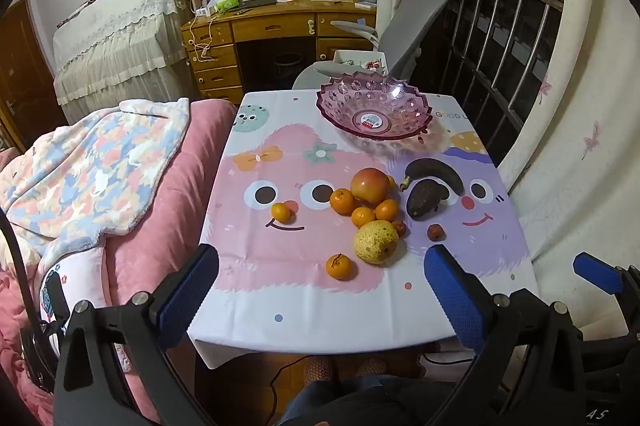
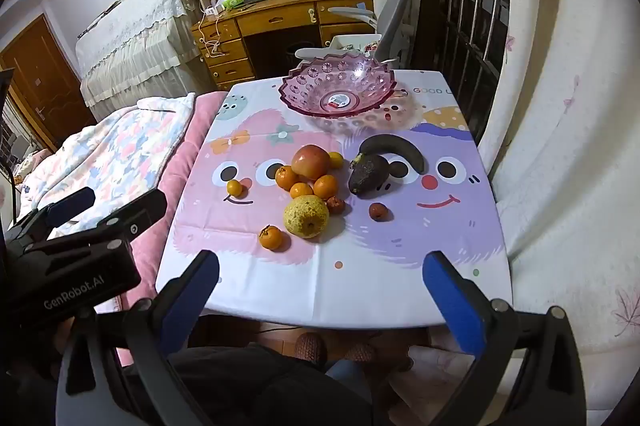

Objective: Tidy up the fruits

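Hovering side by side over the near edge of the desk (image 1: 280,330), both pairs of tongs gape wide with nothing between them: the left tongs (image 1: 322,290) and the right tongs (image 2: 320,290) grasp no fruit at all. By the look of it, nothing has been sorted yet. The pink plastic bowl (image 1: 374,113) at the far end of the desk sits bare, only a sticker showing on its bottom. All the fruit lies loose on the cartoon tablecloth in the middle: a red apple (image 1: 370,185) with several mandarins (image 1: 343,201) clustered against it, a yellow pear (image 1: 376,241) just in front, one mandarin apart nearer the tongs and another off toward the bed (image 1: 160,185). Beside them rest a dark avocado (image 1: 424,199), touching a blackened banana (image 1: 434,171), and two small reddish fruits (image 1: 435,232) I cannot name. Everything still waits to go in, presumably, the bowl.
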